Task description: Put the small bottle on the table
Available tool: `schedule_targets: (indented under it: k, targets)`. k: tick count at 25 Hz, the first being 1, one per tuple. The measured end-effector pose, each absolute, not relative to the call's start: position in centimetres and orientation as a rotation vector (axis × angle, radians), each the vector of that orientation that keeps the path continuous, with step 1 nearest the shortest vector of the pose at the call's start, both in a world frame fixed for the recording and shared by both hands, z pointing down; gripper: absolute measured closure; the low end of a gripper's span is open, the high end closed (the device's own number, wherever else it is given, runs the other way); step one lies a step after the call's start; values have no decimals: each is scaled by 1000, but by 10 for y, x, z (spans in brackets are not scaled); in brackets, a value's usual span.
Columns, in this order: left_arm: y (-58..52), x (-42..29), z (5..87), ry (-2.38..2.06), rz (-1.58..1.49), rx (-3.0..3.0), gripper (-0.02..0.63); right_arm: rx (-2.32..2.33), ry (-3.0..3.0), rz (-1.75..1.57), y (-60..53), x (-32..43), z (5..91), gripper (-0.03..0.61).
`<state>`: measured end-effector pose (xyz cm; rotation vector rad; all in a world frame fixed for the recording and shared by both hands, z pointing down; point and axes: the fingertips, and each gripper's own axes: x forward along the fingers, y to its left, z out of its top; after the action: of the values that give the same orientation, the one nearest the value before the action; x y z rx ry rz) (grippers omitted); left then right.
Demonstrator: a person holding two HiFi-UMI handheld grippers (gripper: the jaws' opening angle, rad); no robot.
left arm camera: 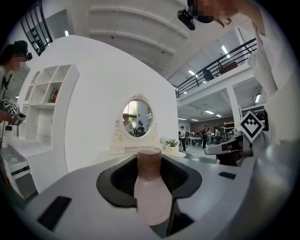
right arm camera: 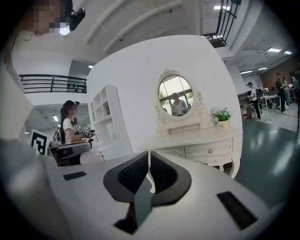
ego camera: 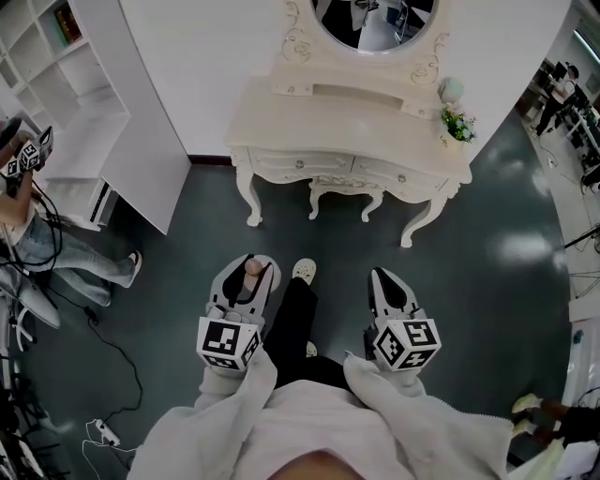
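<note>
Pink small bottle (left arm camera: 151,187) | left hand-held gripper (ego camera: 249,274) grasps it | right hand-held gripper (right arm camera: 148,174) clenched, empty

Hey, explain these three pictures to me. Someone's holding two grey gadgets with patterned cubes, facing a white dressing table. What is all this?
No robot here: a person holds a two-jaw tool in each hand; the patterned cubes are part of them. The head view comes from a camera on the person's head, looking down at both tools and the dressing table. The other two views come from cameras riding on each tool, looking along its jaws. The left tool is closed on a small pale pink bottle. The right tool is closed and empty. On the table stand an oval mirror and a potted plant; the bottle is not there yet.
</note>
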<state>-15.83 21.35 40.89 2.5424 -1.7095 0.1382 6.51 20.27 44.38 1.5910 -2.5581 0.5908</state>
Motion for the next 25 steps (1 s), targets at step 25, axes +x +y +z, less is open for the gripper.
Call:
schedule_targets:
  k: [25]
  targets:
    - [-1,-174,388,-1672,107,2588,459,1656,-2529,581,0,49,421,538]
